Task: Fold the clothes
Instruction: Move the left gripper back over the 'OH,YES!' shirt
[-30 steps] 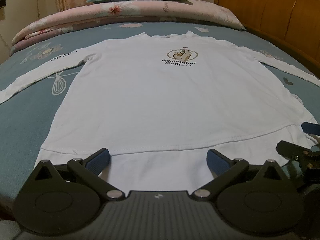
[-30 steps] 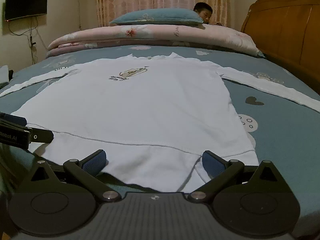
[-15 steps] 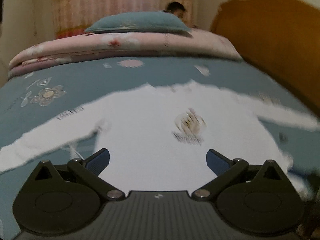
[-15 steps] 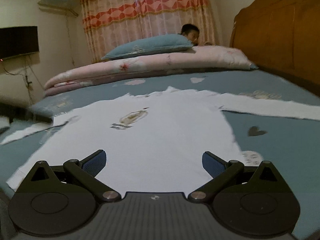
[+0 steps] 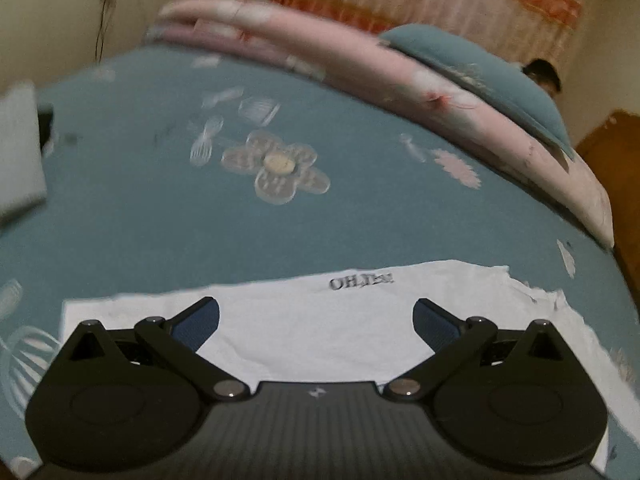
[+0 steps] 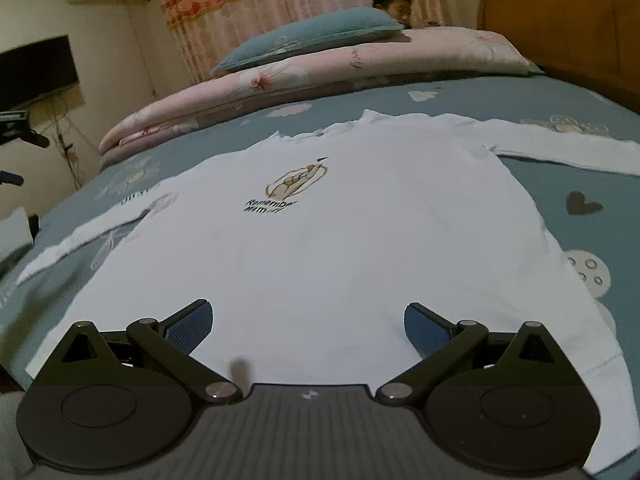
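A white long-sleeved shirt (image 6: 320, 248) lies spread flat, front up, on the blue bedsheet (image 6: 592, 248), with a small printed emblem (image 6: 296, 180) on its chest. My right gripper (image 6: 308, 326) is open above the shirt's lower body, nothing between its blue pads. In the left wrist view the shirt's left sleeve (image 5: 320, 320) lies across the sheet with small black lettering on it. My left gripper (image 5: 316, 326) hangs open over that sleeve, near its cuff end. The shirt's right sleeve (image 6: 560, 148) stretches out toward the headboard side.
Folded pink quilts (image 6: 320, 76) with a blue pillow (image 6: 312, 40) on top lie along the far side of the bed. A person's head (image 6: 392, 2) shows behind them. A wooden headboard (image 6: 560, 20) stands at the right. A dark screen (image 6: 36, 70) hangs on the left wall.
Both grippers have moved forward from the hem. The left one swung left, from the shirt's body to over the left sleeve. The right one advanced over the lower body. Both stayed open.
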